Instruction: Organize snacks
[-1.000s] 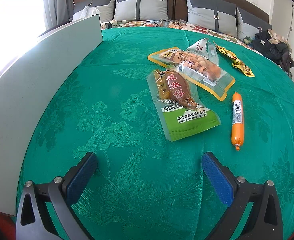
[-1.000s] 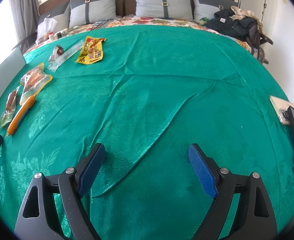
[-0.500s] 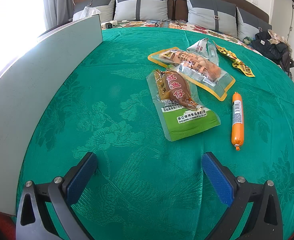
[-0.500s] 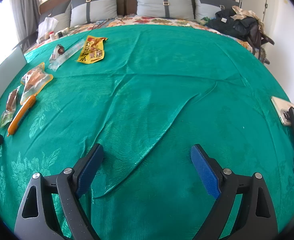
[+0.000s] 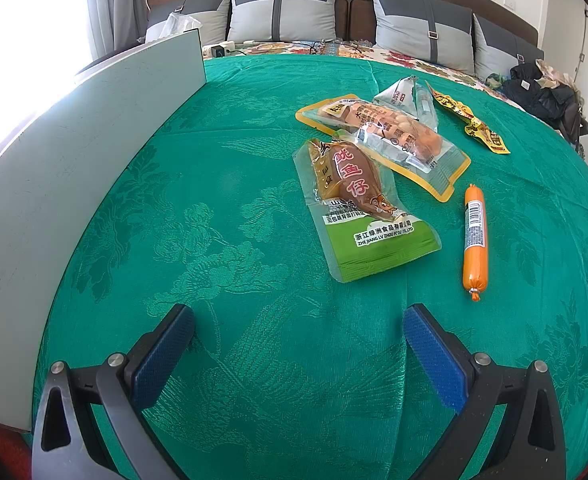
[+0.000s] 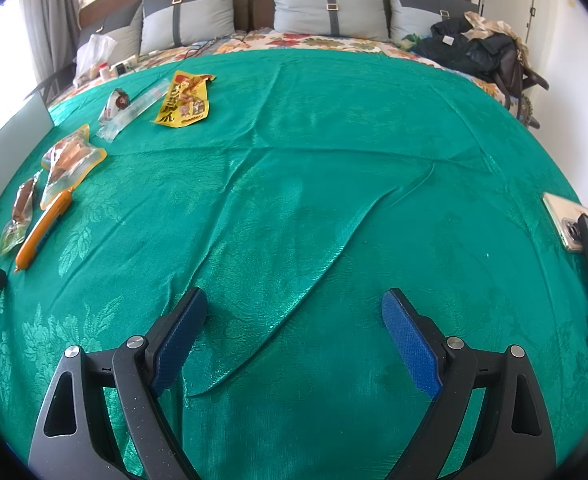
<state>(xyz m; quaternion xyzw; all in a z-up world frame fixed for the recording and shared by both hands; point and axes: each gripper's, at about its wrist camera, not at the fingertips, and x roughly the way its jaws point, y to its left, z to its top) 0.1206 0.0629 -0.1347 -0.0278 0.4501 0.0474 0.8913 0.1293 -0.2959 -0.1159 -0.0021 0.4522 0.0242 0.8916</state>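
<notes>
Both tools spread, empty: left tool (image 5: 298, 338), right tool (image 6: 294, 312); white board (image 5: 74, 168) beside snacks.

Yellow-edged pouch (image 5: 390, 140) partly hidden under clear pack (image 5: 398, 142).

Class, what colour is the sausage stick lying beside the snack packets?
Orange sausage stick, clearest in the left wrist view.

Snack packets (image 5: 364, 208) on green bedspread (image 5: 214, 220)
</notes>
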